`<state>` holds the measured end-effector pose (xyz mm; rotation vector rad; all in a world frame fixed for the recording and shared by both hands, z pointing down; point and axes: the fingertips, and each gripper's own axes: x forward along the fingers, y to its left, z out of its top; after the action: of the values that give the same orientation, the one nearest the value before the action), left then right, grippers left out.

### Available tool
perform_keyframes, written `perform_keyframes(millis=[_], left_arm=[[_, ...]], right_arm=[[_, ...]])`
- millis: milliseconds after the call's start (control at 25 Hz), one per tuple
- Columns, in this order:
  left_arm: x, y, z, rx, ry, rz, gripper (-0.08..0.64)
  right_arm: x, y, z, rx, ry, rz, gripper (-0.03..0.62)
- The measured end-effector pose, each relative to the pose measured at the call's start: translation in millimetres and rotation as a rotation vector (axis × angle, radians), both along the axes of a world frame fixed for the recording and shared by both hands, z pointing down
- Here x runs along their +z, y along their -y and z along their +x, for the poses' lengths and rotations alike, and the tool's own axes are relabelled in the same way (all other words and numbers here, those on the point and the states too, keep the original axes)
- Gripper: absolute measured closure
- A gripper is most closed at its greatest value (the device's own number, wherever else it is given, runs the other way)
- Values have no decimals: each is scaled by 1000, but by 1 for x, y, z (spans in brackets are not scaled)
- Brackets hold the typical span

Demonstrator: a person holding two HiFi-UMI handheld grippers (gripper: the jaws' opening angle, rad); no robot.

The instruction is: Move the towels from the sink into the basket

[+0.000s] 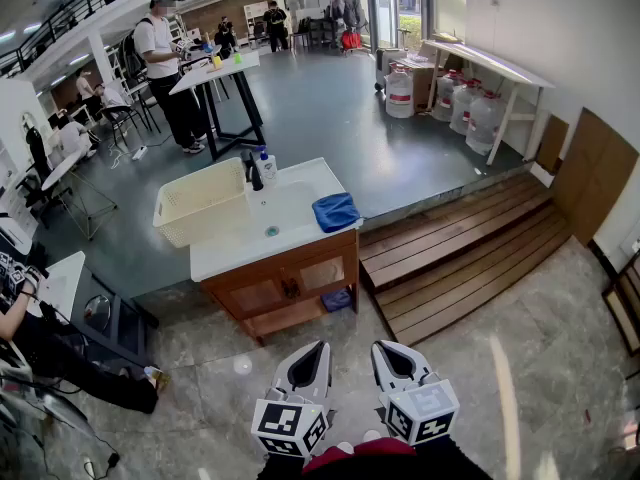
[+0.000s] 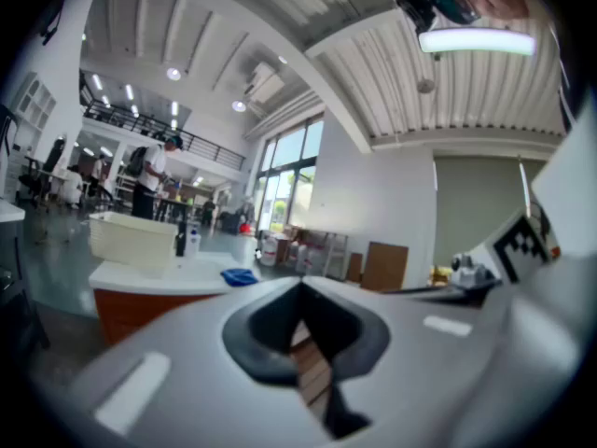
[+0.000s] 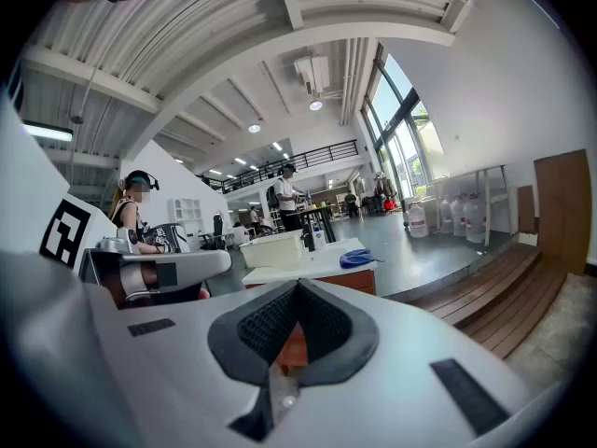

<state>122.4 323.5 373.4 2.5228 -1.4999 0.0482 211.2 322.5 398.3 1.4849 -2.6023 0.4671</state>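
A blue towel (image 1: 335, 211) lies crumpled on the right end of the white sink counter (image 1: 230, 253), beside the basin (image 1: 272, 218). A cream basket (image 1: 200, 200) stands on the counter's left end. Both grippers hang low in the head view, well short of the cabinet: the left gripper (image 1: 318, 346) and the right gripper (image 1: 380, 346) are shut with nothing between their jaws. The left gripper view shows the towel (image 2: 239, 275) and the basket (image 2: 135, 238) far beyond its closed tips (image 2: 300, 287). In the right gripper view, towel (image 3: 357, 259) and basket (image 3: 271, 249) are just as distant.
A black faucet (image 1: 253, 171) and a soap bottle (image 1: 266, 160) stand behind the basin. Wooden steps (image 1: 460, 248) rise to the right of the cabinet. Water jugs (image 1: 400, 93) sit at the back. A person (image 1: 165, 58) stands at a far table; another sits at left (image 1: 30, 318).
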Motion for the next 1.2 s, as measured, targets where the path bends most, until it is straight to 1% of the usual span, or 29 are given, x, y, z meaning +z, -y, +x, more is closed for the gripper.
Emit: perform_keyframes(millis=[200,480,600,920,1080,1200], left_arm=[[1,9,7,-8,18,0,563],[9,14,19,-9,13,-21,563],[11,14,22,-18,5,-39,563],[10,22,21,-58,-6,-39,563],[10,29,19,-69,-5,-41,563],[9,40,16,-74,-21,-38,563]], right_arm=[[-1,9,10,-7,10,-1,586],[3,14,26,-6,-1,6,584],[5,13,33,-14,11,-6,584],[8,19,41,-35,30,-23,584],[8,26,39,-42,20,-21,584],[10,38,36,-42,15,-26,584]])
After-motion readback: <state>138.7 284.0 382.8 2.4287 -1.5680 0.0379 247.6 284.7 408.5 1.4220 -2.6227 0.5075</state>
